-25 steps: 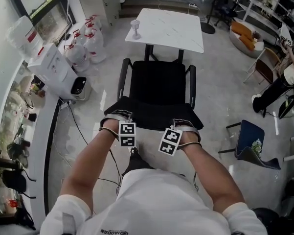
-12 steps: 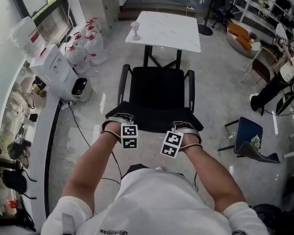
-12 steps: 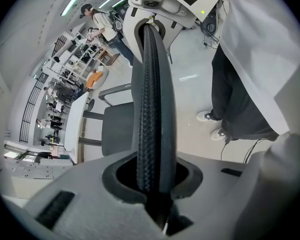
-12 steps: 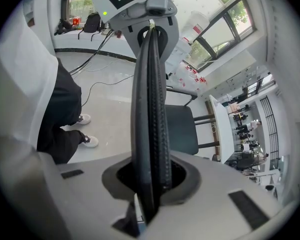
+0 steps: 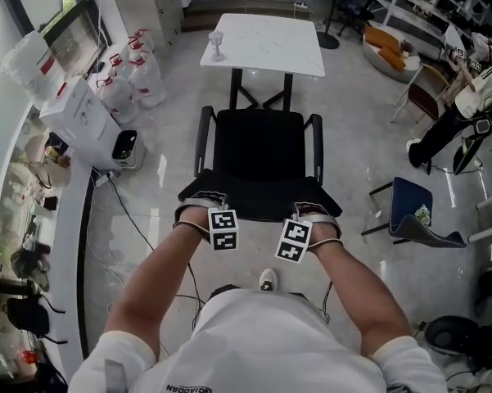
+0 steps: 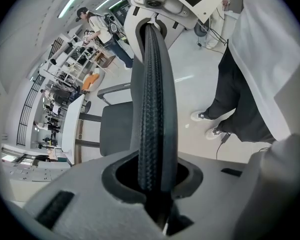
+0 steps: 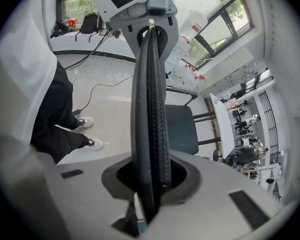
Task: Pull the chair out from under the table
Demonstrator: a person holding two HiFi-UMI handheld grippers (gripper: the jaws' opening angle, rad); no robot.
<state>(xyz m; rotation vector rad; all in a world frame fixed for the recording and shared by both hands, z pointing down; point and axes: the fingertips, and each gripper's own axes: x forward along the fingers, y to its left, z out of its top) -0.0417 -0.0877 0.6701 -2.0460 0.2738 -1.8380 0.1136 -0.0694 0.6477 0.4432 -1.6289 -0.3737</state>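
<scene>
A pale, glossy tiled floor [image 5: 147, 228] fills the room. A curved counter [image 5: 65, 244] runs along the left, water bottles [image 5: 139, 76] stand on the floor at the far left, and a blue chair [image 5: 413, 219] sits apart at the right. The white marble table [image 5: 270, 47] stands at the far end, with a glass [image 5: 217, 45] near its left edge. The black chair [image 5: 260, 150] stands just on the near side of the table, its seat clear of the top and its backrest toward the person. Both forearms reach forward and down, side by side. The left gripper [image 5: 200, 205] clamps the left of the backrest's top edge; its fingers have just opened a touch further, with the padded edge still pressed between them. The right gripper [image 5: 315, 213] holds the same edge at the right, its fingers narrow on it.
</scene>
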